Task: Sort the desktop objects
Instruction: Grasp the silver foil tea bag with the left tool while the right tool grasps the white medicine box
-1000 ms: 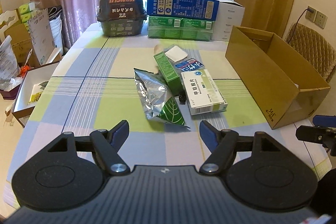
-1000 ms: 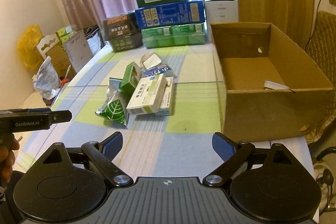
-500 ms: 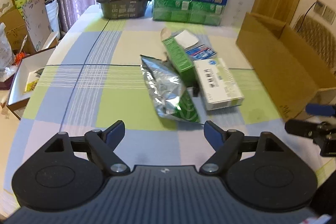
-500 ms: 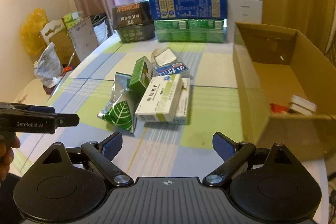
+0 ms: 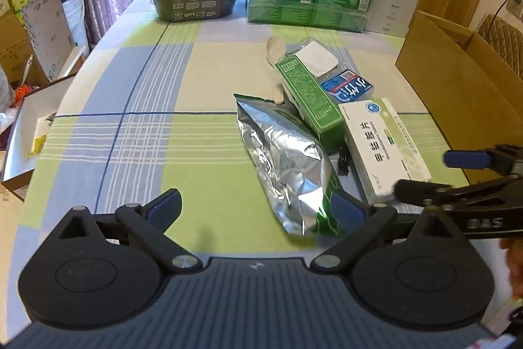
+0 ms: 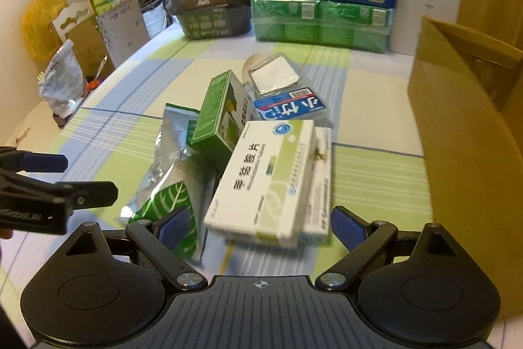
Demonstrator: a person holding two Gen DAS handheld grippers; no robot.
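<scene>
Left tool: jaws spread wide, nothing between them. It hangs low over the desk, which carries a checked cloth. The foil pouch lies directly ahead of its right finger, with the pouch's near corner just beside that fingertip.

Right tool: jaws spread wide, nothing gripped. The white medicine box lies straight ahead, its near end between the two fingertips but not touching either. The pouch's green end sits just beside the left finger.

Beyond the white box, a green carton leans tilted on the pouch. Farther ahead lie a blue packet and a clear-wrapped white pad. An open cardboard box stands to the right of the right tool.
</scene>
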